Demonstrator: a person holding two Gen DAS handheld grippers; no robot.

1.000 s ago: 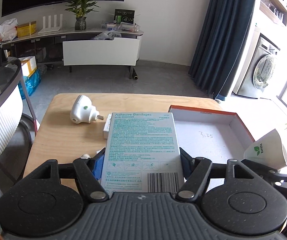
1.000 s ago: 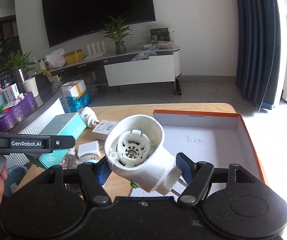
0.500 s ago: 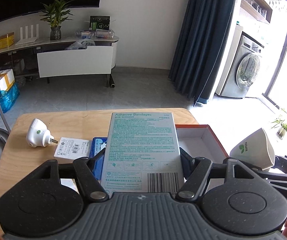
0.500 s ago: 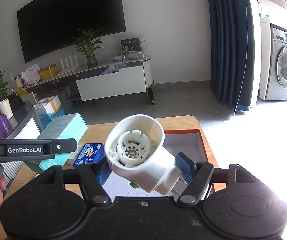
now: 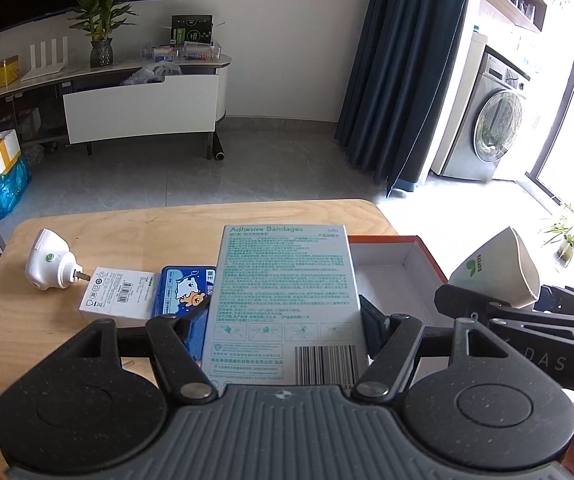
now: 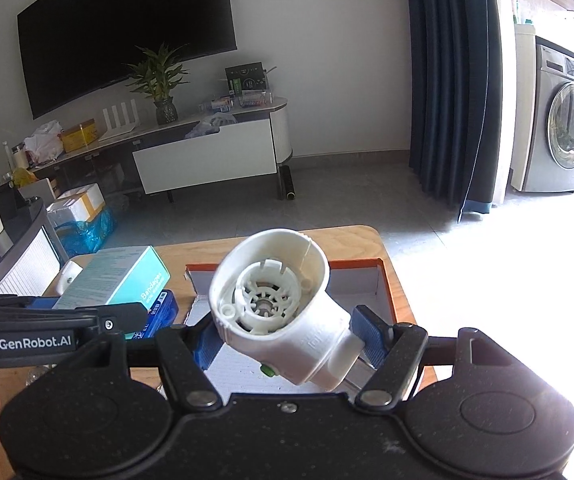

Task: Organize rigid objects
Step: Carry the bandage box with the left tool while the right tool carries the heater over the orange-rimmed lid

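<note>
Two loads are in the air at once, each clamped in its own tool. Nearest in the left wrist view, the left gripper (image 5: 285, 332) has its jaws closed on the flanks of the Adhesive Bandages box (image 5: 285, 300), held flat with the barcode end toward the camera. Nearest in the right wrist view, the right gripper (image 6: 283, 340) has its jaws set fairly wide and pressed on the body of a white plug-in device (image 6: 279, 308), its hollow round end tipped upward.

Just beyond both sits the open tray (image 5: 391, 256) with orange rim, at the right edge of the table (image 5: 135, 224), and it looks like where both loads belong. My advice: lower one load at a time so the tools do not collide over it, bring the box down level against an inner wall, and release only once it rests on the floor of the tray.

Further left on the table lie a blue tin (image 5: 185, 290), a white labelled carton (image 5: 117, 292) and, toward the far left corner, a second white plug (image 5: 49, 266)
</note>
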